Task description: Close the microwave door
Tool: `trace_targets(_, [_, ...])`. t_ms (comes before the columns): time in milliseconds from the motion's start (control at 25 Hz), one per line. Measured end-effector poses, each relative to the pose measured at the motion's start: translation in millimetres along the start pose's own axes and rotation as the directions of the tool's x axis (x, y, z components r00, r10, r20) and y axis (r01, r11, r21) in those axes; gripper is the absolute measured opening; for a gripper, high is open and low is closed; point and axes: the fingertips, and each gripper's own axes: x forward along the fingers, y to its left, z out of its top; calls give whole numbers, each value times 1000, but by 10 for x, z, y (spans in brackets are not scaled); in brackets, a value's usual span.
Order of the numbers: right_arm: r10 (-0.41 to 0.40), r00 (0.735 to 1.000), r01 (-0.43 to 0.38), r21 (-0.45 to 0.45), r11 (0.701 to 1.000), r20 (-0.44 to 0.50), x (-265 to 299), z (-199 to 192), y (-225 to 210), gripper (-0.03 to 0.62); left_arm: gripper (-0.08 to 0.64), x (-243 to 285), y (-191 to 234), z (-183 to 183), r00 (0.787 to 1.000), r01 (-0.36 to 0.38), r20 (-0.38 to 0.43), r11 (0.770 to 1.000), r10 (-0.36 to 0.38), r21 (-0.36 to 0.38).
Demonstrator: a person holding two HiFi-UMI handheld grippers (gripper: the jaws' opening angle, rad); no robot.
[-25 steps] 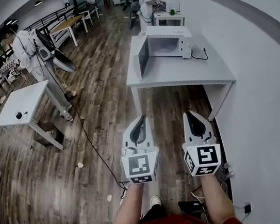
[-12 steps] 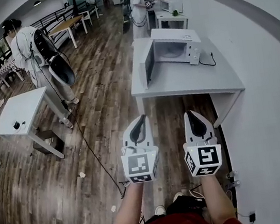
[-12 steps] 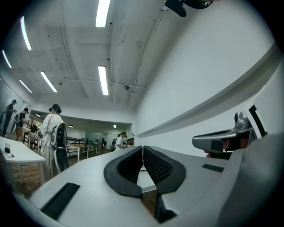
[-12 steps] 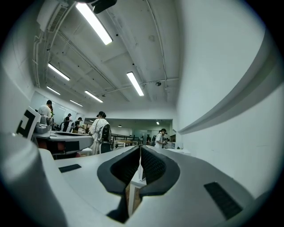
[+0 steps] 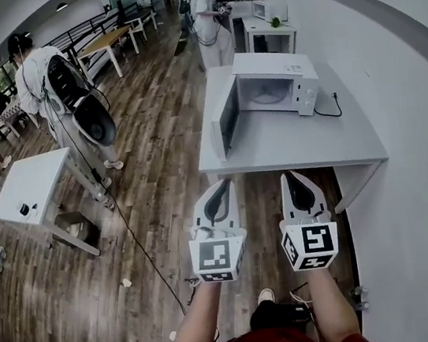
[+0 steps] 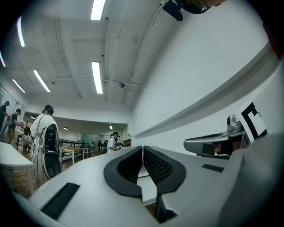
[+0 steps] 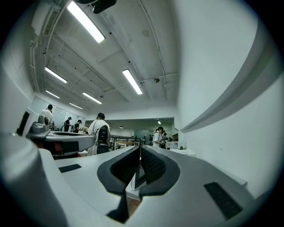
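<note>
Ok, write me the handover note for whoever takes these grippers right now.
Left gripper: shut, empty.
Right gripper: shut, empty.
Both are held side by side short of the table, touching nothing.
Microwave sits on the table's far part near the wall. Its door stands wide open, swung out to the left.
Done: nothing on the door yet.
Left: get to the table and push the door shut.

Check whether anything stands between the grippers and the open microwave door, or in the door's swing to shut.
Nothing visible does. Only bare table lies between the left gripper, the right gripper and the microwave door. The tabletop in front of the microwave is free for the swing.
</note>
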Motion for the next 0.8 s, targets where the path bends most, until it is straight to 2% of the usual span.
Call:
trace_targets(200, [10,1000,-10,15,1000,14,484,-20,-439,29,29,649,7,-23,1000,-22,-4,1000,22,15])
trace_targets(400, [25,1000,-25,26,999,13,866,-96,-700,29,29,1060,71,-97,999,-44,-12,999,45,9])
trace_targets(800, [53,999,-53,8,999,-6,1587,-349,-670,29,29,1609,554,-386,998,-60,-11,998,60,-6])
